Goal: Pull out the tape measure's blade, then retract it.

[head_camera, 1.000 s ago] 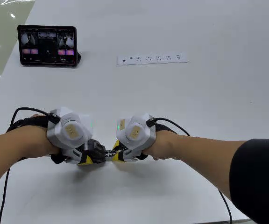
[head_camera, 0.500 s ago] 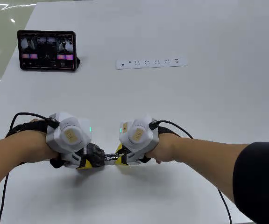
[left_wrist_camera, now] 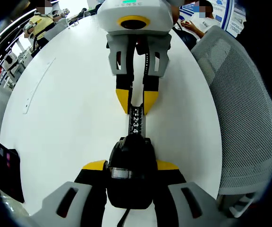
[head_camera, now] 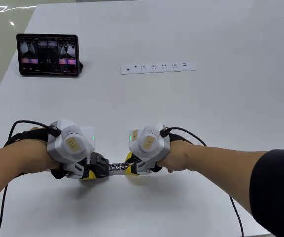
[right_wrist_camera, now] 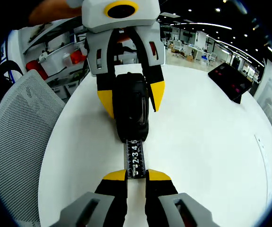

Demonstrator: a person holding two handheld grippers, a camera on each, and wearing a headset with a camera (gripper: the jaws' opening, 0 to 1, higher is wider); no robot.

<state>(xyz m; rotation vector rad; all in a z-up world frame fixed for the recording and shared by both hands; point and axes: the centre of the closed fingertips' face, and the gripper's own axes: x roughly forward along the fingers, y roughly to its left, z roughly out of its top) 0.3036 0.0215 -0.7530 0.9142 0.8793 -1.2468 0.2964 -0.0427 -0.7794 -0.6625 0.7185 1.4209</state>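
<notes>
1. Work surface: a white table (head_camera: 221, 108). The two grippers lie at the lower centre of the head view, facing each other tip to tip, with the tape measure (head_camera: 102, 166) between them.
2. Left gripper (left_wrist_camera: 130, 165): its yellow-tipped jaws are clamped on both sides of the black case (left_wrist_camera: 130, 182), at the bottom centre of the left gripper view. In the head view the case shows just right of this gripper's white body.
3. Right gripper (right_wrist_camera: 136, 176): its jaws are pinched together on the free end of the blade (right_wrist_camera: 135, 161), at the bottom centre of the right gripper view. In the head view this gripper sits just right of centre in the lower part of the frame.
4. Blade: a short run is out of the case and spans straight between the two sets of tips. The printed numerals 2 to 5 can be read in the right gripper view.
5. Height: the case is low over the table. Whether it touches the surface cannot be told.
6. Surroundings:
   - A tablet (head_camera: 47, 54) stands propped at the upper left of the head view with its screen lit.
   - A white power strip (head_camera: 158, 67) lies flat at the upper centre, well apart from the grippers.
   - A black cable (head_camera: 14, 129) curves from the left gripper toward the lower left edge.
   - A grey mesh chair (left_wrist_camera: 242, 109) stands beside the table on the right of the left gripper view.
</notes>
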